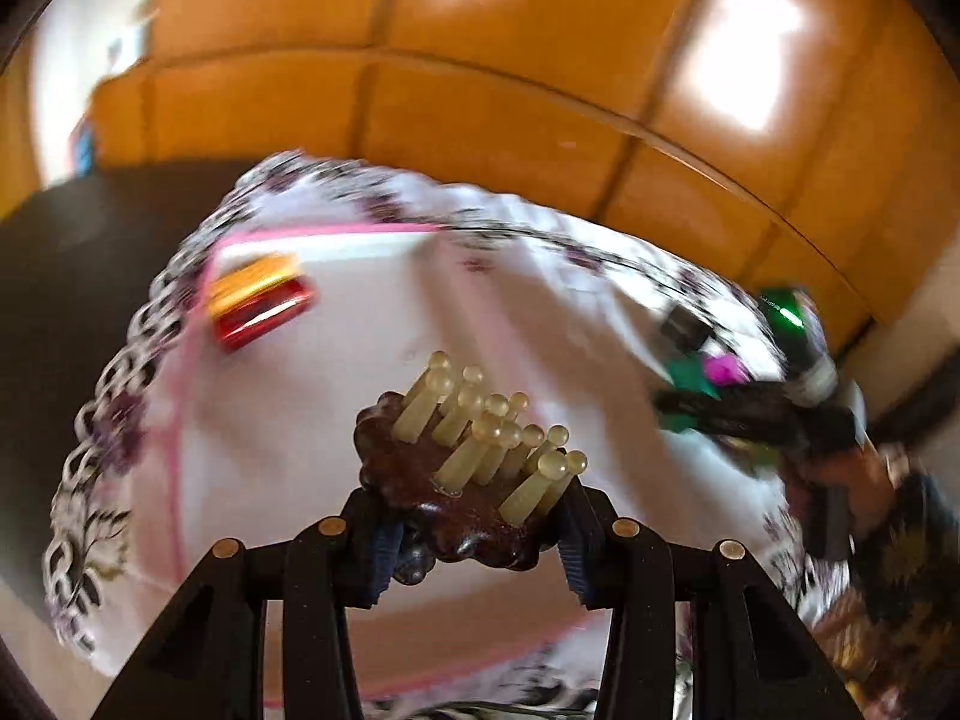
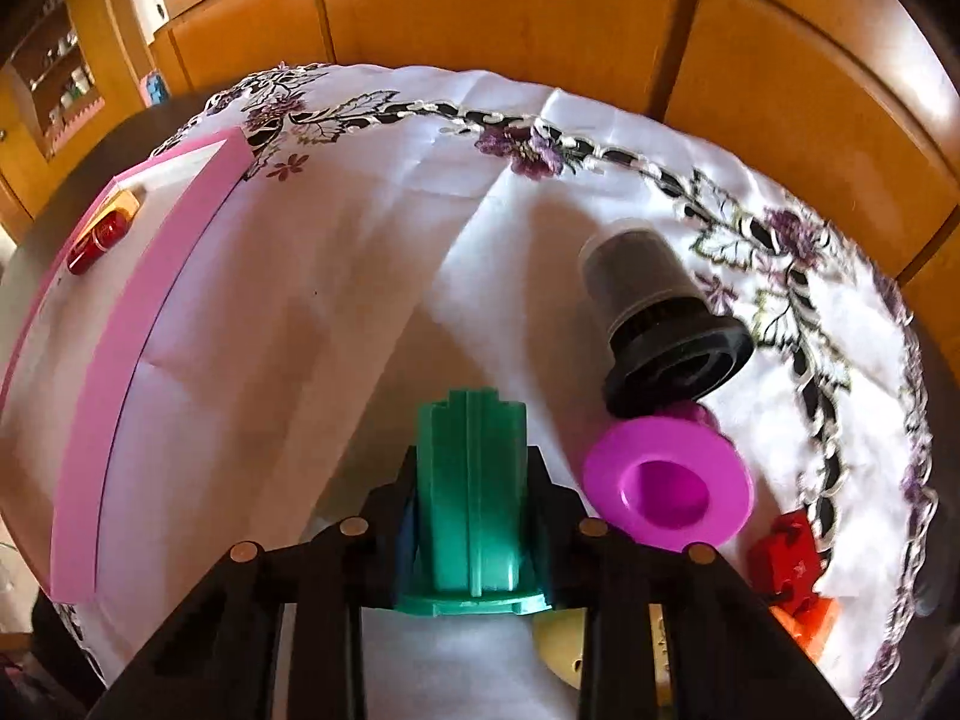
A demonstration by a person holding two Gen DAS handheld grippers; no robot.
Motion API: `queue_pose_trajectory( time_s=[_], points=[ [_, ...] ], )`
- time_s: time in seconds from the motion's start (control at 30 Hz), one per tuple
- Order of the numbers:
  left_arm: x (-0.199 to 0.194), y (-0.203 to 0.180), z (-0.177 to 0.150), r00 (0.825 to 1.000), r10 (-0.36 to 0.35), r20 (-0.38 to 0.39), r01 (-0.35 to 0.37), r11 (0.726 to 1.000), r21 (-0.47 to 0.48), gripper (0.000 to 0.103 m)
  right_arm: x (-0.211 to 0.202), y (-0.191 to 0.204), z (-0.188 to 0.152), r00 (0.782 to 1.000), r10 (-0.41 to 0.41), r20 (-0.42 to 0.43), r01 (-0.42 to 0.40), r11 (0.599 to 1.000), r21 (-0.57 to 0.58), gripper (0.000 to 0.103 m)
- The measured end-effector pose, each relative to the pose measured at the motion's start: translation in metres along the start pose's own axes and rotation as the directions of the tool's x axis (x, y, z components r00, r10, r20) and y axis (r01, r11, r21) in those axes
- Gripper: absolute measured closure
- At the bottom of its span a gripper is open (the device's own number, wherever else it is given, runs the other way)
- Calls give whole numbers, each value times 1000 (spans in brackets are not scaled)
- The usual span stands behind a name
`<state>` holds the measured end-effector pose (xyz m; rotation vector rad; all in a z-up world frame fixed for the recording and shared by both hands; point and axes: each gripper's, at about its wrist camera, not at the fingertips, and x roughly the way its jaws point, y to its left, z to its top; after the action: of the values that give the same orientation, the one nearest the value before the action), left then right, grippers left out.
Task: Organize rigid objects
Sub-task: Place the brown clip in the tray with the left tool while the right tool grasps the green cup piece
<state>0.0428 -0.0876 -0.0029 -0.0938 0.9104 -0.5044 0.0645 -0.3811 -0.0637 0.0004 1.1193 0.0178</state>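
Note:
My left gripper point(image 1: 474, 534) is shut on a dark brown wooden base with several pale pegs point(image 1: 468, 468), held above the white tablecloth. My right gripper point(image 2: 471, 528) is shut on a green ribbed plastic piece point(image 2: 471, 498), just above the cloth. A pink-rimmed white tray point(image 2: 150, 324) lies at the left and holds a red piece point(image 2: 99, 243) and an orange piece point(image 2: 123, 207); the tray point(image 1: 336, 240) and the same pieces point(image 1: 258, 300) also show in the left wrist view. The right gripper appears at the right of the left wrist view point(image 1: 750, 408).
A black cylindrical filter-like part point(image 2: 660, 324) lies on its side right of the green piece. A magenta flanged cup point(image 2: 669, 492) lies below it. Red and orange blocks point(image 2: 792, 570) and a yellow piece point(image 2: 561, 642) sit at lower right. Wooden cabinets stand behind the round table.

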Motion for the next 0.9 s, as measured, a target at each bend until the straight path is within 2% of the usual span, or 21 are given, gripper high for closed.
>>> queue_pose_trajectory(
  time_s=[0.1,0.2,0.4,0.77,0.83,0.9],
  points=[
    [4,21,11,1000,26,-4,-26,998,-50,58,0,-2,-3,1000,10,3,-10,1000,12,73],
    [14,29,23,999,36,-14,-37,998,-56,58,1,0,-6,1000,6,4,-6,1000,9,73],
    [46,31,50,998,39,-44,-40,998,-40,58,0,5,-7,1000,-12,4,12,1000,-21,73],
    [116,30,86,987,140,-82,-137,990,37,58,1,12,-7,999,-44,17,45,996,-76,73],
    [119,32,90,987,137,-85,-134,990,41,53,0,13,-7,999,-50,18,51,995,-83,73],
    [115,32,92,989,131,-72,-129,991,35,34,0,13,-7,998,-54,17,55,995,-87,73]
  ],
)
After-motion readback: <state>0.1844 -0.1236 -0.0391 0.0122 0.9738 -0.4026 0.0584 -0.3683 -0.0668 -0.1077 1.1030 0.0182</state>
